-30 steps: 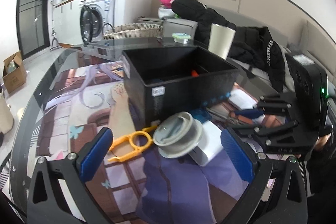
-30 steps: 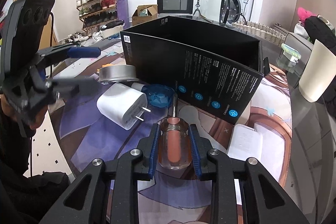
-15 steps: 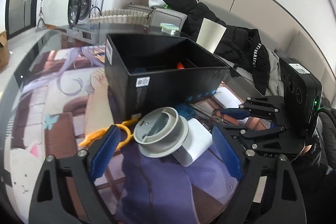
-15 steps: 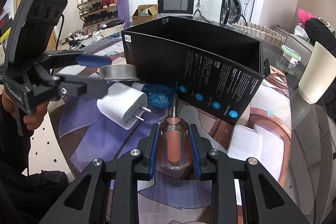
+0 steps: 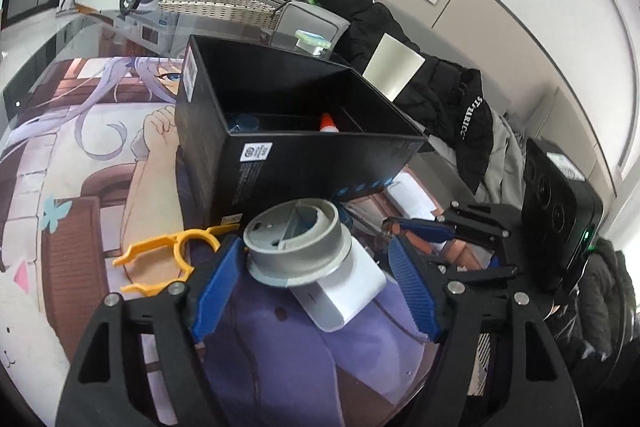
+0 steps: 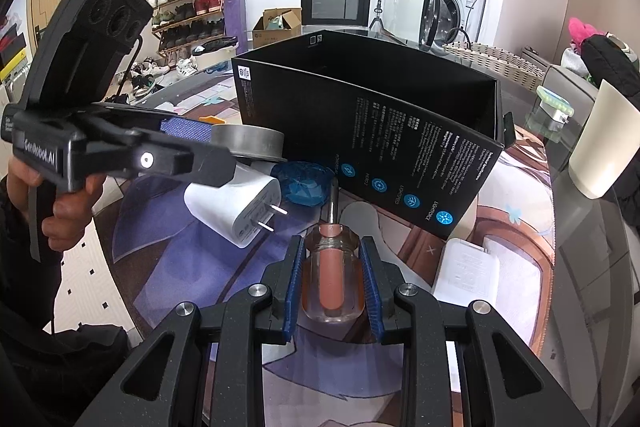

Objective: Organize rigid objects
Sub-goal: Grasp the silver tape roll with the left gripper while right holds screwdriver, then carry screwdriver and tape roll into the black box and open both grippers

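Note:
A grey round spool [image 5: 298, 239] leans on a white plug charger [image 5: 344, 287] in front of the open black box [image 5: 320, 155]. My left gripper [image 5: 316, 247] straddles the spool, jaws closing; the left pad is at its rim, the right pad stands apart. In the right wrist view the left gripper [image 6: 192, 147] reaches over the charger [image 6: 240, 207] to the spool [image 6: 248, 143]. My right gripper [image 6: 332, 247] is shut on a screwdriver [image 6: 332, 275] with a clear handle and red core, its shaft pointing at the box [image 6: 380, 147].
A yellow clip [image 5: 168, 259] lies left of the spool. A blue crumpled thing [image 6: 306, 183] sits by the box. A flat white pack [image 6: 468, 267] lies to the right, a cream cup [image 6: 600, 147] beyond it. A wicker basket [image 5: 220, 5] and a black jacket [image 5: 440, 95] stand behind.
The left gripper has come closer to the grey spool and rolled, and its jaws have narrowed around it. The right gripper keeps still with the screwdriver.

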### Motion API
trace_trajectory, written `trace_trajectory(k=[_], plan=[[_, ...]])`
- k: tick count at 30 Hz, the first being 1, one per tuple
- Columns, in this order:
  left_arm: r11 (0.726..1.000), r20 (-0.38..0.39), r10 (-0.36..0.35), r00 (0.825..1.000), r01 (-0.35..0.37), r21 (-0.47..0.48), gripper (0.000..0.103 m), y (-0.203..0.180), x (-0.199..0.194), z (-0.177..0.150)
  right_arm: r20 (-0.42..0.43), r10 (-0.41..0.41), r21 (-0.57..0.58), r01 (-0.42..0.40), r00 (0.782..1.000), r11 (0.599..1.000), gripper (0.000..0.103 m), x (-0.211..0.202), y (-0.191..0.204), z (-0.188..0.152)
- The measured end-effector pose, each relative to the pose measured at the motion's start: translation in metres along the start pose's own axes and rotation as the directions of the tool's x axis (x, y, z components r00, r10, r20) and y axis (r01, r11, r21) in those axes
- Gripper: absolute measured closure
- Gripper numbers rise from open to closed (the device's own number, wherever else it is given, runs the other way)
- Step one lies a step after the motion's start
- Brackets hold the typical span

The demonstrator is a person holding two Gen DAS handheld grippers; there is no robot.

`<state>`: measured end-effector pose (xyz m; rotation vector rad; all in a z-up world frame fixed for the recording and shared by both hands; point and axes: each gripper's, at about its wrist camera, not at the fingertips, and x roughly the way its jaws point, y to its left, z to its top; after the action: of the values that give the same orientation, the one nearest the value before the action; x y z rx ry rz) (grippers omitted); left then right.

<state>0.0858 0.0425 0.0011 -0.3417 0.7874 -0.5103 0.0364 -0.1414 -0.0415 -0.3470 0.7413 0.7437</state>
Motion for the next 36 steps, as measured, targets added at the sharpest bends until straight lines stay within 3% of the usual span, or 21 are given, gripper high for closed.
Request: trace_trajectory(k=[3, 5, 6, 18, 22, 36], plan=[[1.0, 0.009, 0.012, 1.0, -0.012, -0.018, 0.029, 0.001, 0.0, 0.002, 0.0, 0.001, 0.0, -0.001, 1.0, 1.0, 0.076, 0.0, 0.001, 0.0], [0.999, 0.011, 0.048, 0.999, -0.048, -0.014, 0.045, 0.0, 0.002, 0.003, 0.0, 0.001, 0.0, -0.001, 1.0, 1.0, 0.076, 0.0, 0.0, 0.0], [0.998, 0.009, 0.056, 0.998, -0.056, -0.014, 0.048, 0.001, 0.004, 0.003, 0.001, 0.001, 0.001, -0.001, 1.0, 1.0, 0.076, 0.0, 0.0, 0.0], [0.987, 0.119, 0.127, 0.985, -0.138, 0.083, 0.048, -0.016, -0.012, -0.007, 0.02, -0.023, -0.024, 0.024, 1.0, 0.999, 0.076, -0.004, 0.005, -0.004], [0.97, 0.178, 0.183, 0.967, -0.207, 0.128, 0.048, -0.025, -0.023, -0.01, 0.037, -0.025, -0.027, 0.026, 0.999, 0.999, 0.076, -0.009, 0.006, -0.007], [0.937, 0.291, 0.244, 0.925, -0.303, 0.176, 0.048, -0.038, -0.04, -0.001, 0.134, -0.048, -0.025, 0.052, 0.99, 0.998, 0.076, -0.047, 0.007, -0.004]])
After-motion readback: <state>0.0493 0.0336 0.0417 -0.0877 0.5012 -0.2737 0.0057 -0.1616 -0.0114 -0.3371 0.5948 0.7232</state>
